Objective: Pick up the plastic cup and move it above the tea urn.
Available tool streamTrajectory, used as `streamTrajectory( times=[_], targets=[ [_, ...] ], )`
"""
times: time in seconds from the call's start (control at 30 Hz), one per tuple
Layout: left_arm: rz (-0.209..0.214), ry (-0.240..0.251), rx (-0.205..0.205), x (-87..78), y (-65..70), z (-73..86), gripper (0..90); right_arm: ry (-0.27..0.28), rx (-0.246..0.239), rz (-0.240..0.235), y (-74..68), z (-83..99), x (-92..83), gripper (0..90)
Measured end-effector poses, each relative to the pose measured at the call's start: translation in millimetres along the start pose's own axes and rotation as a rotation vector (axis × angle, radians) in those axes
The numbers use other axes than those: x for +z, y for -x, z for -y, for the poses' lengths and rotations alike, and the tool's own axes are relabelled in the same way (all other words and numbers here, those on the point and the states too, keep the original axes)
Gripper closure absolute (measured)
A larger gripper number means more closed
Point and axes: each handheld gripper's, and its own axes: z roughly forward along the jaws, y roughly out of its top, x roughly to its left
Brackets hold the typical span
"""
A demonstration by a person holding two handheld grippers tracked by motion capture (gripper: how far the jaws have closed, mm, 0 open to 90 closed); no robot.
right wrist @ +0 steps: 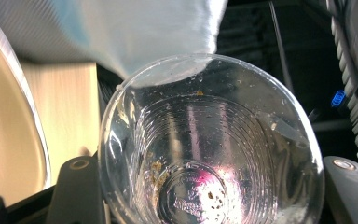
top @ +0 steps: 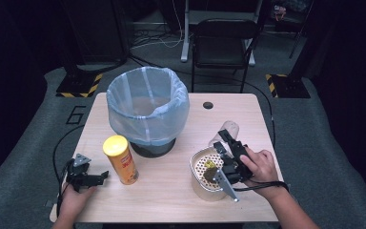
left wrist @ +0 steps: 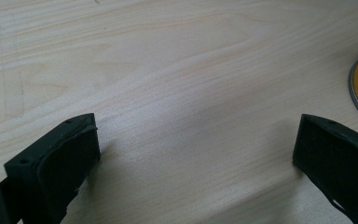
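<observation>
Gripped between the right gripper (top: 225, 157) jaws: clear plastic cup (right wrist: 209, 144), mouth aimed upper left toward lined bin (top: 147, 107); left gripper (top: 88, 177) wide, idle lower left.

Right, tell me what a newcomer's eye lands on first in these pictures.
The big bin lined with a pale blue bag stands at the table's far middle. A yellow canister stands upright just in front of it, to the left. At the right, the right claw grips a clear plastic cup, held beside a metal strainer pot.
</observation>
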Motion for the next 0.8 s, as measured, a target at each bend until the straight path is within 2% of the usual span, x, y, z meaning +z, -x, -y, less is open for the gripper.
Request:
streamTrajectory(
  times=[0.03, 0.07, 0.1, 0.13, 0.17, 0.2, 0.23, 0.27, 0.3, 0.43, 0.47, 0.53, 0.57, 0.6, 0.63, 0.7, 0.8],
  targets=[
    [0.0, 0.0, 0.0, 0.0, 0.0, 0.0, 0.3, 0.002, 0.071, -0.004, 2.8, 1.9, 0.1, 35.8],
    [0.0, 0.0, 0.0, 0.0, 0.0, 0.0, 0.3, 0.003, 0.118, -0.01, 5.2, 3.6, 0.5, 35.7],
    [0.0, 0.0, 0.0, 0.0, 0.0, 0.0, 0.3, 0.007, 0.201, -0.019, 9.1, 6.6, 0.6, 35.7],
    [0.0, 0.0, 0.0, 0.0, 0.0, 0.0, 0.3, 0.013, 0.256, -0.03, 11.6, 8.7, 0.7, 35.6],
    [0.0, 0.0, 0.0, 0.0, 0.0, 0.0, 0.3, 0.026, 0.357, -0.056, 15.0, 12.2, 1.4, 35.6],
    [0.0, 0.0, -0.001, 0.0, 0.0, 0.0, 0.3, 0.03, 0.42, -0.063, 16.1, 14.0, 1.7, 35.6],
    [0.0, 0.0, 0.0, 0.0, 0.0, 0.0, 0.3, 0.042, 0.519, -0.077, 19.7, 18.9, 2.6, 35.6],
    [0.0, 0.0, 0.0, 0.0, 0.0, 0.0, 0.3, 0.046, 0.576, -0.096, 21.0, 21.2, 2.6, 35.6],
    [0.0, 0.0, 0.0, 0.0, 0.0, 0.0, 0.3, 0.056, 0.654, -0.113, 21.7, 24.0, 3.1, 35.5],
    [0.0, 0.0, -0.001, 0.0, 0.1, 0.0, 0.3, 0.091, 0.884, -0.152, 26.9, 34.4, 3.5, 35.4],
    [0.0, 0.0, -0.001, 0.0, 0.0, 0.0, 0.3, 0.109, 0.959, -0.173, 29.0, 37.7, 4.0, 35.3],
    [0.0, 0.0, 0.0, 0.0, 0.0, 0.0, 0.3, 0.13, 1.042, -0.199, 32.4, 42.0, 4.5, 35.1],
    [0.0, 0.0, 0.0, 0.0, 0.0, 0.0, 0.3, 0.143, 1.093, -0.217, 34.3, 44.1, 5.1, 35.1],
    [0.0, 0.0, 0.0, 0.0, 0.0, 0.0, 0.3, 0.145, 1.17, -0.245, 36.7, 45.7, 5.2, 35.1],
    [0.0, 0.0, -0.001, 0.0, 0.1, 0.0, 0.3, 0.157, 1.204, -0.258, 38.6, 47.9, 5.4, 35.1],
    [0.0, 0.0, -0.001, 0.0, 0.1, 0.0, 0.3, 0.158, 1.26, -0.29, 42.1, 50.4, 5.6, 35.1],
    [0.0, 0.0, 0.0, 0.0, 0.0, 0.0, 0.3, 0.17, 1.303, -0.329, 45.0, 51.8, 6.4, 35.1]
  ],
)
